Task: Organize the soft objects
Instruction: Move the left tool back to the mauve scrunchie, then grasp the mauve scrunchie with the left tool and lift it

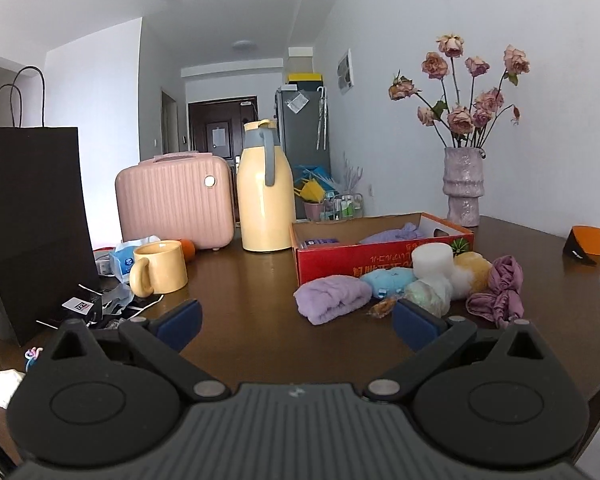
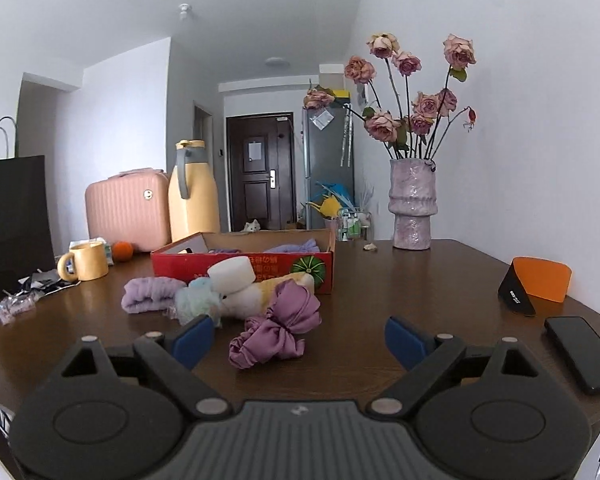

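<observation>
A red cardboard box (image 1: 356, 262) (image 2: 172, 263) stands on the brown table with lilac cloth inside. In front of it lies a pile of soft things: a lilac towel roll (image 1: 332, 298) (image 2: 150, 294), a blue fluffy ball (image 1: 388, 280), a white sponge cylinder (image 1: 433, 261) (image 2: 232, 274), a yellow plush piece (image 1: 474, 268) and a purple satin scrunchie (image 1: 502, 290) (image 2: 280, 322). My left gripper (image 1: 298, 326) is open and empty, short of the towel roll. My right gripper (image 2: 300, 340) is open and empty, with the scrunchie just ahead between its fingers.
A yellow mug (image 1: 162, 266), a pink case (image 1: 176, 200), a yellow thermos (image 1: 264, 196) and a black paper bag (image 1: 32, 220) stand at the left. A vase of dried roses (image 2: 412, 204) stands at the back right. An orange-black stand (image 2: 536, 286) and a phone (image 2: 584, 354) lie at the right edge.
</observation>
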The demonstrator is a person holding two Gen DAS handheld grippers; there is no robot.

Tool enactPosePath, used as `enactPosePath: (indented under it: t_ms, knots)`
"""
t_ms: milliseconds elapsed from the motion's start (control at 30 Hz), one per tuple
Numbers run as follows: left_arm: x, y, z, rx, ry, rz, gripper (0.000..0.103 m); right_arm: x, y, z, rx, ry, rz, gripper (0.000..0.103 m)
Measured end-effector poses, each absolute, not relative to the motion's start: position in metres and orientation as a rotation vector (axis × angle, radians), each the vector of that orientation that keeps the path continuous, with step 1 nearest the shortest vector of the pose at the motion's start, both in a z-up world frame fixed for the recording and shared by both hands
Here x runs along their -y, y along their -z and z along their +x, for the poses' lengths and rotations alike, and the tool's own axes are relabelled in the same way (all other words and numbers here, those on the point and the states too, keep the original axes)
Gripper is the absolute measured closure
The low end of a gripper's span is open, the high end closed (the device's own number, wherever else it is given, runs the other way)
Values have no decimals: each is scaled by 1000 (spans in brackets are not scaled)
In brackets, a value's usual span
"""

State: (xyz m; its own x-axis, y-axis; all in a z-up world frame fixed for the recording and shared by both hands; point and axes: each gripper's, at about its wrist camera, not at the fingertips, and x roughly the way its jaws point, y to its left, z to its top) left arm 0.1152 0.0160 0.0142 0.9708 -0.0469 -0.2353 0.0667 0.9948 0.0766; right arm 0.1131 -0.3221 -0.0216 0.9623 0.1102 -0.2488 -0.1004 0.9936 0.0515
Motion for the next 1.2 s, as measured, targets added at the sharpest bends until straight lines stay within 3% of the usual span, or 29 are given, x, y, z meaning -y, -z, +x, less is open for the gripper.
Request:
enactPosePath:
  t_ms: [433,667,767,800,900,933,967,1033,1200]
  knots:
    - [2,2,164,-333,104,63,0,324,27,170,-318,-98,65,12]
    - [66,17,217,-474,262,-40,3,334,21,247,-414,-178,98,30]
    - [99,27,243,-554,375,-93,30,335,19,279,-434,-240,105,41]
    - [108,31,250,-577,394,-96,43,336,19,289,-445,-256,111,45]
    - [133,45,276,-694,444,-112,58,340,26,314,-508,-295,149,69]
    - [138,49,282,-723,461,-130,66,341,30,318,-528,-300,161,83]
    - [141,53,287,-748,477,-151,71,343,34,317,-543,-301,177,85]
    - [143,55,292,-750,474,-155,91,349,39,309,-537,-305,211,86]
    - [133,50,284,-775,511,-141,95,358,51,276,-563,-334,370,86]
